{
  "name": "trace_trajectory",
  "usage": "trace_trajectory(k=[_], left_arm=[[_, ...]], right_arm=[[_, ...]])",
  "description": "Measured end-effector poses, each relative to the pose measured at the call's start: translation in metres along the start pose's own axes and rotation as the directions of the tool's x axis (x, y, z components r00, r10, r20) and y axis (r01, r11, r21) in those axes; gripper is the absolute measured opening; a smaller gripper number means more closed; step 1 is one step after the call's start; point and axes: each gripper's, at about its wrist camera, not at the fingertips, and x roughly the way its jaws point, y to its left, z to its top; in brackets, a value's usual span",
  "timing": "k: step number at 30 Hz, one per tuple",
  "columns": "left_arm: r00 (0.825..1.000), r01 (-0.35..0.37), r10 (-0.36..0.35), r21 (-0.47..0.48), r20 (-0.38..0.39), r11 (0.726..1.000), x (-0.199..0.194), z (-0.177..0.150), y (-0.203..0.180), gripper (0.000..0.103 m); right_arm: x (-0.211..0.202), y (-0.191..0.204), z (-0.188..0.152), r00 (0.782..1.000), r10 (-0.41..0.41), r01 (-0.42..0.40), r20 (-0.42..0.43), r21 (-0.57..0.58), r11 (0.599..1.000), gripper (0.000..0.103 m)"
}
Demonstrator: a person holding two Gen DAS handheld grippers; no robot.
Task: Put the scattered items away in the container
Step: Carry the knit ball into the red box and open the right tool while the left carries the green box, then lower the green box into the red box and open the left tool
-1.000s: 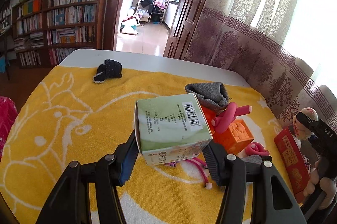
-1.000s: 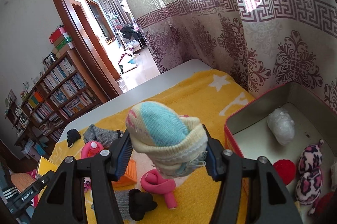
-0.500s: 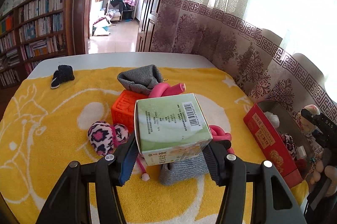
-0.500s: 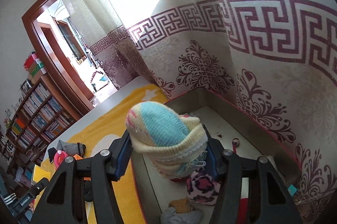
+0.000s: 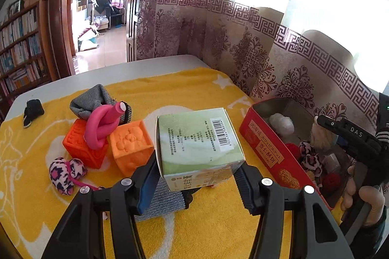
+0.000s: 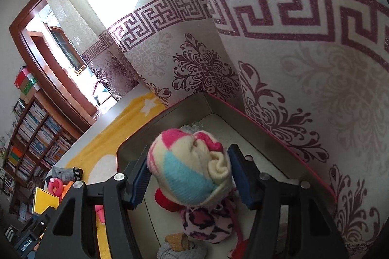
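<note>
My left gripper (image 5: 195, 174) is shut on a pale green carton (image 5: 198, 139) with a barcode, held above the yellow towel (image 5: 170, 88) just left of the red tin (image 5: 265, 149). My right gripper (image 6: 190, 176) hangs over the inside of the red tin (image 6: 150, 135). Its jaws are opening. A rolled striped sock ball (image 6: 187, 166) sits between them, with a thin gap at the right pad. Below it in the tin lie a leopard-print pompom (image 6: 206, 222) and a red item (image 6: 165, 200).
On the towel lie two orange blocks (image 5: 131, 147), a pink foam curler (image 5: 102, 125), a grey sock (image 5: 94, 101), a leopard pompom (image 5: 65, 174), a black bootie (image 5: 32, 110) and a grey knit piece (image 5: 163, 198). The curtain (image 5: 255, 52) hangs right behind the tin. A hand (image 5: 364, 200) grips the other tool.
The left gripper has carried the carton right, up to the tin. The right gripper went from the towel to over the tin; its jaws widened and the sock ball turned between them.
</note>
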Motion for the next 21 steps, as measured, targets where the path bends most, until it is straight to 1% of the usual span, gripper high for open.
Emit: trace_trajectory(k=[1,2,5,10,15,21], left_arm=[[1.000,0.009,-0.009,0.009,-0.001,1.000,0.003,0.002,-0.006,0.059],[1.000,0.019,-0.019,0.018,-0.003,1.000,0.006,0.004,-0.012,0.059],[0.999,0.047,-0.047,0.050,-0.012,0.998,0.018,0.009,-0.034,0.059],[0.995,0.099,-0.096,0.092,-0.036,0.991,0.042,0.019,-0.068,0.059],[0.987,0.151,-0.144,0.128,-0.066,0.980,0.066,0.028,-0.099,0.059],[0.976,0.211,-0.199,0.160,-0.091,0.964,0.081,0.037,-0.127,0.059]], right_arm=[[-0.002,-0.001,0.001,1.000,0.006,-0.006,0.006,0.003,1.000,0.067],[-0.003,-0.001,0.001,1.000,0.007,-0.007,0.015,0.009,1.000,0.072],[-0.011,-0.003,0.004,0.999,-0.001,0.000,0.042,0.013,1.000,0.072],[-0.023,-0.004,0.010,0.996,0.027,-0.029,0.083,0.018,0.999,0.072],[-0.031,-0.002,0.011,0.993,0.050,-0.052,0.109,0.015,0.999,0.072],[-0.033,-0.006,0.015,0.990,0.059,-0.065,0.128,0.041,0.997,0.072]])
